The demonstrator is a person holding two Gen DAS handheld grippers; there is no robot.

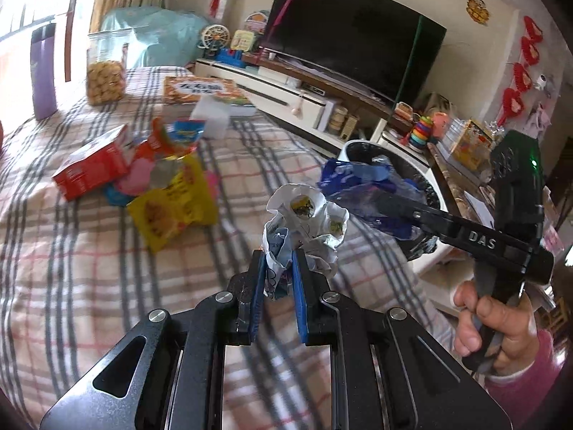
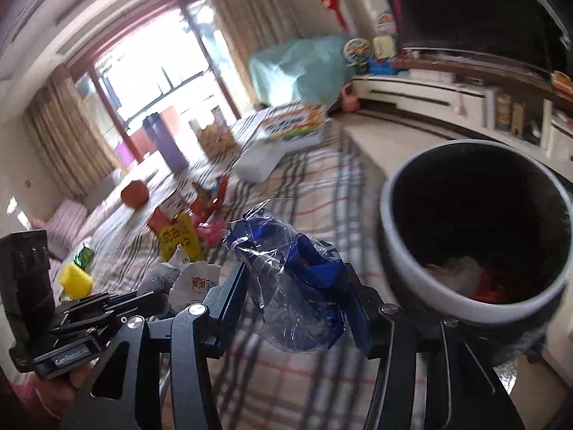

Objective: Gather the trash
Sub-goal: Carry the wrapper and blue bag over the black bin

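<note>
- Plaid cloth [image 1: 107,268] is covering the table, and towards its left side a heap of litter is lying loose: a red carton [image 1: 91,168], a yellow snack bag [image 1: 172,208] and pink scraps, all well apart from both tongs.
- Crumpled white paper [image 1: 304,225] is sitting pinched between the narrow blue pads of the left gripper [image 1: 278,268]; its ruffled top is sticking up above the fingertips, lifted off the cloth.
- Clear and blue plastic wrapper [image 2: 293,286] is sitting between the fingers of the right gripper [image 2: 297,308], which are standing about half wide; the wrapper is filling the gap and touching both pads, so it is being held.
- Seen from the left wrist, that wrapper is hanging in front of the rim of the round grey bin [image 2: 422,268], which is standing just beside the table's right edge.
- Inside the bin, white and orange rubbish is already lying at the bottom.
- A hand [image 1: 501,326] in a pink sleeve is gripping the right tool's handle.
</note>
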